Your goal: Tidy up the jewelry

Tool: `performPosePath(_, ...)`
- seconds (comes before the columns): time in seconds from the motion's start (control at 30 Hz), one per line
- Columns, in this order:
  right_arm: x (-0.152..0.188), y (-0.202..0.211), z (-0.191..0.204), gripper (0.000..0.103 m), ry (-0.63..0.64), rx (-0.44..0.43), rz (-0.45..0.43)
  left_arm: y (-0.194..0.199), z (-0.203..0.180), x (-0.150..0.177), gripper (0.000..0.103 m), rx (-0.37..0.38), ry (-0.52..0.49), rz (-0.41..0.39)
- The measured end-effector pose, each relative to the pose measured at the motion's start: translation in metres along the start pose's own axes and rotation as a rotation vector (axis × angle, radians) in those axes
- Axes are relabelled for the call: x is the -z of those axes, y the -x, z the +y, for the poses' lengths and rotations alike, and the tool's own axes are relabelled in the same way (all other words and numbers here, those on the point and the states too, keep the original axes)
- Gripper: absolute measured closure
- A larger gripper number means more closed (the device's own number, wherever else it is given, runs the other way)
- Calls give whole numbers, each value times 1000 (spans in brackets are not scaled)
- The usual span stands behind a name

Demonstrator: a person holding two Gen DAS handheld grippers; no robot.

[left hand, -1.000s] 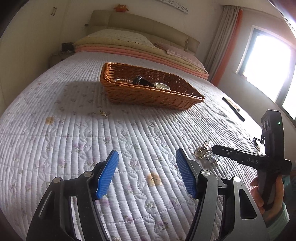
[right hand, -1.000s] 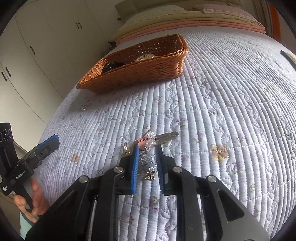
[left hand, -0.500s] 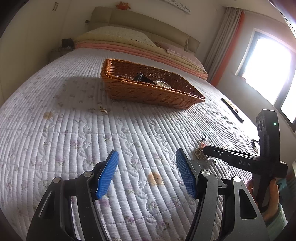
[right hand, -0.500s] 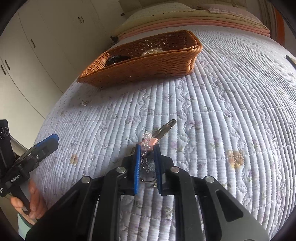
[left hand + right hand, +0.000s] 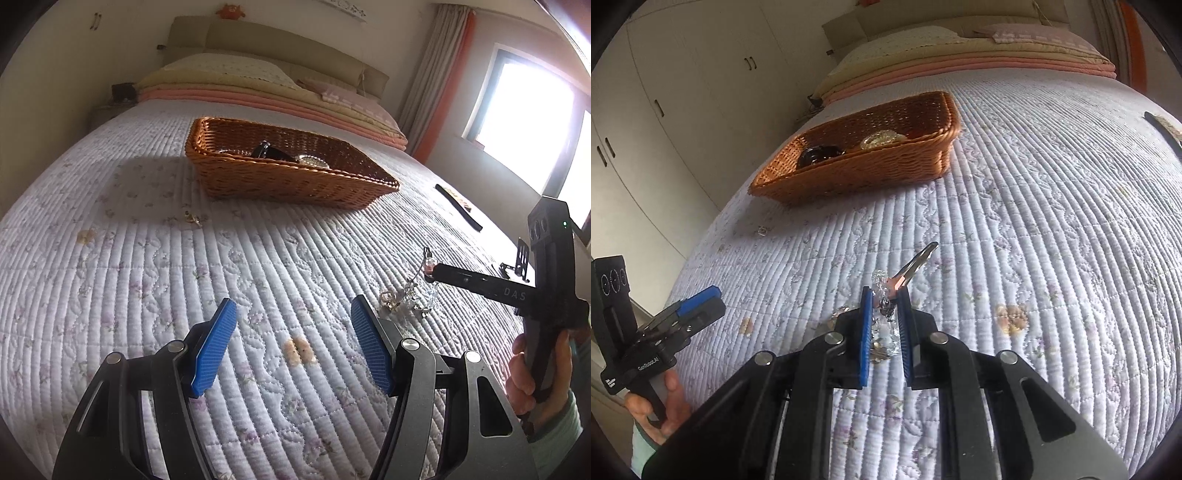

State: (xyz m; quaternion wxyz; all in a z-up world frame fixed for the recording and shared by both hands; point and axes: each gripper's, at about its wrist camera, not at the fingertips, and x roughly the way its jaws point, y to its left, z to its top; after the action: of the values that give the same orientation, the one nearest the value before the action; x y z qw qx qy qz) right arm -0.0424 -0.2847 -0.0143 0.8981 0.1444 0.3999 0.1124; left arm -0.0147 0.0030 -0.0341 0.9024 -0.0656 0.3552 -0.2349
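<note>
A crystal jewelry piece (image 5: 886,286) with a silver clip end (image 5: 918,260) is pinched between the blue pads of my right gripper (image 5: 884,295), which is shut on it. In the left wrist view the right gripper (image 5: 430,267) holds one end up while the crystal and gold cluster (image 5: 406,297) trails onto the quilt. The wicker basket (image 5: 288,184) (image 5: 871,173) sits farther up the bed with a dark piece (image 5: 266,149) and a beaded bracelet (image 5: 314,161) inside. My left gripper (image 5: 291,321) hovers open over bare quilt, left of the cluster.
A small gold earring (image 5: 192,218) (image 5: 761,230) lies on the quilt near the basket's left corner. A black strap (image 5: 458,210) and small dark items (image 5: 517,262) lie near the bed's right side. Pillows are stacked at the headboard; wardrobes stand on the left.
My right gripper's jaws narrowed onto the crystal piece and rose, lifting its clip end off the quilt. The left gripper kept still and open.
</note>
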Motion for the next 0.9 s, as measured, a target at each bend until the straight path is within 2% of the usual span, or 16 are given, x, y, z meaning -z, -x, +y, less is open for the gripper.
performPosePath(0.13,-2,2,-4,91,-7,11,-19,-2,2,1,41,4,9,4)
performPosePath(0.2,-2,1,-6,91,-6,52,-30,-2,3,1,41,4,11,7)
performPosePath(0.3,0,-11,-19,91,-28,93,7,-2,3,2,41,7,10,7)
performPosePath(0.4,3,-13,-33,89,-67,68,35,-3,4,2,41,9,16,11)
performPosePath(0.53,5,-11,-31,71,-26,97,66,-4,5,2,41,12,23,14)
performPosePath(0.6,8,-9,-26,66,-12,102,66,-5,5,2,41,13,23,15)
performPosePath(0.7,9,-13,-17,66,9,150,61,-5,5,2,41,12,20,18)
performPosePath(0.77,11,-14,-10,66,27,150,63,-5,5,3,41,15,17,18)
performPosePath(0.8,12,-14,-5,67,39,147,62,-5,5,3,41,15,18,18)
performPosePath(0.83,15,-15,1,80,70,158,62,-5,5,3,41,13,19,19)
performPosePath(0.9,19,-15,12,95,128,184,54,-5,5,2,41,13,23,18)
